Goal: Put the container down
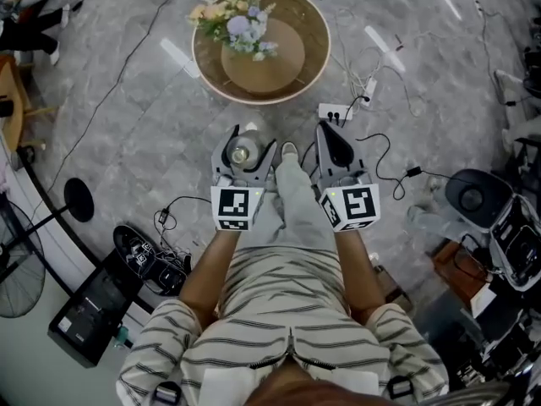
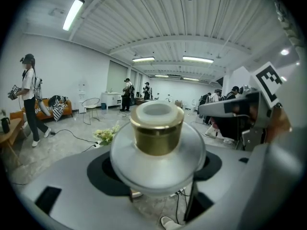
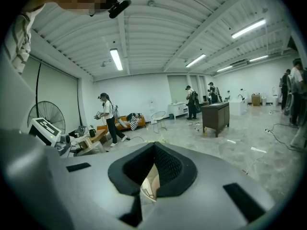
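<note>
A person in a striped shirt (image 1: 287, 311) is standing on a gray stone floor (image 1: 127, 100) and holding one gripper in each hand.

The left gripper (image 1: 246, 142) is holding the container (image 2: 157, 128). The container is a round clear glass pot with a shiny gold neck and a white top. The jaws are standing wide apart, and their black pads (image 2: 103, 171) are pressing on the glass from both sides. The container is up in the air over the floor. It is not sitting on anything.

The right gripper (image 1: 332, 138) is just beside the left one. Its jaws are closed together at the tips, and it is holding nothing. In the right gripper view, the two black pads (image 3: 165, 164) are meeting in a point.

In front of the grippers, a round brown counter (image 1: 317, 24) is standing on the floor. A bunch of yellow, white and pale blue flowers (image 1: 232, 19) is lying on its far left part. The container is near the counter but is not over it.

A white power strip (image 1: 335, 112) is lying on the floor between the counter and the right gripper, with thin cables running from it. The person's shoe (image 1: 289, 149) is showing between the two grippers. A fan (image 1: 17, 269) is standing far off on the left.

In the gripper views, other people are standing and walking in a big white room.
</note>
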A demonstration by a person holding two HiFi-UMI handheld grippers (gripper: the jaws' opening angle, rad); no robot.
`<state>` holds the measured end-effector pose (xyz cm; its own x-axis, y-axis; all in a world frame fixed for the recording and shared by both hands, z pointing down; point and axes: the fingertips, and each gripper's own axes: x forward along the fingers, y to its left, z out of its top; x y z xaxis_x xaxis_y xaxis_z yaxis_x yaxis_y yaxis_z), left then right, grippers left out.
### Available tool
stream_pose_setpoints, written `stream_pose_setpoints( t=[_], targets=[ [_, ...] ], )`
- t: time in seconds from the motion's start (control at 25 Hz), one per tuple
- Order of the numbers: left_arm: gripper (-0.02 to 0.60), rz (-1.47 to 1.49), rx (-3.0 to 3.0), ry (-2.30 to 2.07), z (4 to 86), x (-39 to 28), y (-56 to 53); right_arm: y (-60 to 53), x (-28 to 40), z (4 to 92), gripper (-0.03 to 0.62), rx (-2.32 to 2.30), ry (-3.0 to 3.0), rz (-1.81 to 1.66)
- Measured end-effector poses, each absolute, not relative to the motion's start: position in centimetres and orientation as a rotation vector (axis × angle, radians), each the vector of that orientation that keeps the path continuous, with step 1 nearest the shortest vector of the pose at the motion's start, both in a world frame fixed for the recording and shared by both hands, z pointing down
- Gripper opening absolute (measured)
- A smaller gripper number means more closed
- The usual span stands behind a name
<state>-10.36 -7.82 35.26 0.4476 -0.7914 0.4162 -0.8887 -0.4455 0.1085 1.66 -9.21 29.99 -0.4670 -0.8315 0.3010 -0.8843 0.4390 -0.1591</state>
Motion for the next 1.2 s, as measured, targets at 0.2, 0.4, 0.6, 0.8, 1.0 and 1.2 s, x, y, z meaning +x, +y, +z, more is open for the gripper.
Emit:
stream_pose_setpoints(
  t=[0.2,0.4,0.6,0.8,1.0,1.2],
  targets=[
    [0.330,0.478,2.368,-1.457,39.2,-9.9,-10.2,-11.2,2.2,33.7,0.008,1.467,-2.511,0.483],
    [0.328,0.509,2.345,-1.469,43.5,-9.0,-12.9,-13.4,2.4,38.9,0.008,1.413,-2.513,0.506],
    [0.328,0.529,2.317,-1.489,47.7,-8.4,-14.5,-15.0,2.7,42.9,0.009,1.403,-2.502,0.537],
    [0.330,0.540,2.283,-1.501,51.5,-7.7,-16.3,-16.7,3.5,46.5,0.009,1.408,-2.506,0.644],
    [0.330,0.559,2.281,-1.487,55.2,-6.7,-17.7,-17.5,4.1,49.7,0.009,1.406,-2.505,0.728],
    [0.330,0.596,2.296,-1.481,58.2,-6.1,-18.9,-17.5,4.3,52.0,0.009,1.381,-2.497,0.714]
  ],
)
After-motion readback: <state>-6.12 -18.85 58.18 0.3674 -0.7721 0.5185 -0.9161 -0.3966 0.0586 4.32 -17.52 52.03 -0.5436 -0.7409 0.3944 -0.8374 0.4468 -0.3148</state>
